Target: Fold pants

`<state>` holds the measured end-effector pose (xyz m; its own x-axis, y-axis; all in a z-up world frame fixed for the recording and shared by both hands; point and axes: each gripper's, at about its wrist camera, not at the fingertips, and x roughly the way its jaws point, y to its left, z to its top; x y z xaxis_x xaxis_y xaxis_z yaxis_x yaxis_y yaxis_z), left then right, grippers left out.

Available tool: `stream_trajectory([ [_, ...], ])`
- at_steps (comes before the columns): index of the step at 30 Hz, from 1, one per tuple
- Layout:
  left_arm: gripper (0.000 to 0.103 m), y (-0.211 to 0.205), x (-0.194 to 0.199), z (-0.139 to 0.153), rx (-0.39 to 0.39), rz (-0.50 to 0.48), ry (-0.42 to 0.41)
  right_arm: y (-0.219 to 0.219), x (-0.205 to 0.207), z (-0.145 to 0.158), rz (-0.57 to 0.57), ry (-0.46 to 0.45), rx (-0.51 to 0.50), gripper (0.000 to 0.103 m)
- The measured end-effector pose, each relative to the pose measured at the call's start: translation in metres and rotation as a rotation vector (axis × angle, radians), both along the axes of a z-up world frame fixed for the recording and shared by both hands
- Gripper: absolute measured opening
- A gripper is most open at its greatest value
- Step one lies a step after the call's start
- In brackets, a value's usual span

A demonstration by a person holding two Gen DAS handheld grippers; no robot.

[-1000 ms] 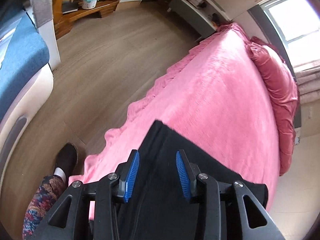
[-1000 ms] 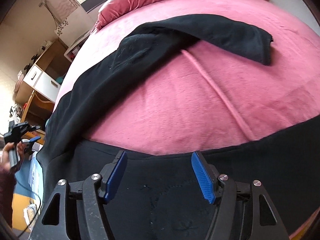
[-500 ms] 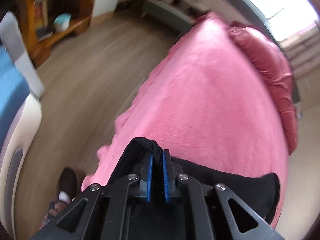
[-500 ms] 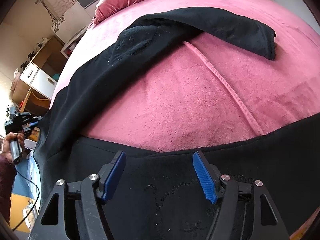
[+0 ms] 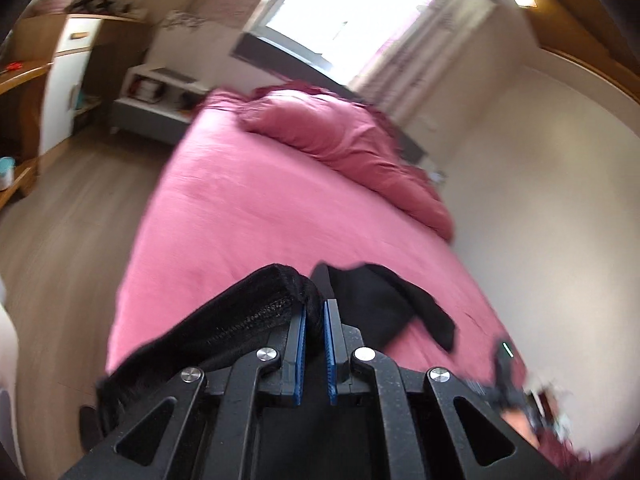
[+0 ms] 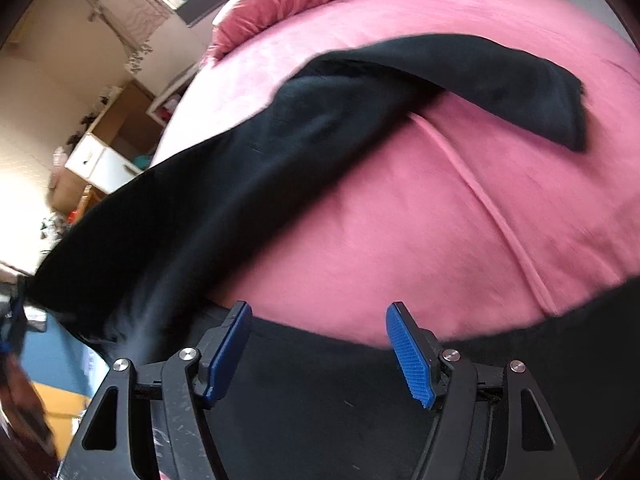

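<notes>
Black pants [image 6: 240, 184] lie spread over a pink bed [image 6: 400, 220], one leg stretched toward the far right. My left gripper [image 5: 315, 304] is shut on a thick seamed edge of the pants [image 5: 240, 320] and holds it lifted above the bed [image 5: 248, 208]. The other leg [image 5: 384, 300] lies flat beyond the fingers. My right gripper [image 6: 319, 312] stands open just above another part of the pants [image 6: 320, 392] near the bed's front edge, with nothing pressed between its blue pads [image 6: 408, 356]. The picture is blurred by motion.
A crumpled pink duvet [image 5: 340, 140] lies at the head of the bed under the window [image 5: 344, 12]. Wooden floor [image 5: 72, 220] runs along the left of the bed, with a low shelf unit [image 5: 156, 100] and wooden furniture [image 5: 24, 92] beyond. A wall [image 5: 540, 200] borders the right.
My left gripper closed on the pants' edge, then swung up and rolled toward the head of the bed, raising the cloth. The right gripper stayed open and barely shifted.
</notes>
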<state>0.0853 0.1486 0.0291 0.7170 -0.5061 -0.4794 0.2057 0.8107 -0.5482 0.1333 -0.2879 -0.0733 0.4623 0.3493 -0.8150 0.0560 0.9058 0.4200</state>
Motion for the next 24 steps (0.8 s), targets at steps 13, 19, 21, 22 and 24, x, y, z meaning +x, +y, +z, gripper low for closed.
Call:
stream_trajectory([
  [13,0.007,-0.024,-0.075,-0.011,-0.030,-0.107,0.011,0.052,0.121,0.043,0.027,-0.044,0.172,0.068],
  [19,0.007,-0.021,-0.080,-0.007,-0.015,-0.141,-0.002,0.072,0.176,0.038,0.016,0.016,0.106,0.068],
  [21,0.007,-0.021,-0.080,-0.006,-0.005,-0.151,-0.006,0.075,0.191,0.032,0.014,0.051,0.064,0.053],
  [22,0.007,-0.020,-0.078,-0.005,0.000,-0.155,-0.007,0.077,0.197,0.029,0.016,0.071,0.041,0.046],
  [24,0.007,-0.017,-0.075,-0.002,0.019,-0.162,-0.012,0.076,0.204,0.025,0.029,0.087,0.002,0.022],
])
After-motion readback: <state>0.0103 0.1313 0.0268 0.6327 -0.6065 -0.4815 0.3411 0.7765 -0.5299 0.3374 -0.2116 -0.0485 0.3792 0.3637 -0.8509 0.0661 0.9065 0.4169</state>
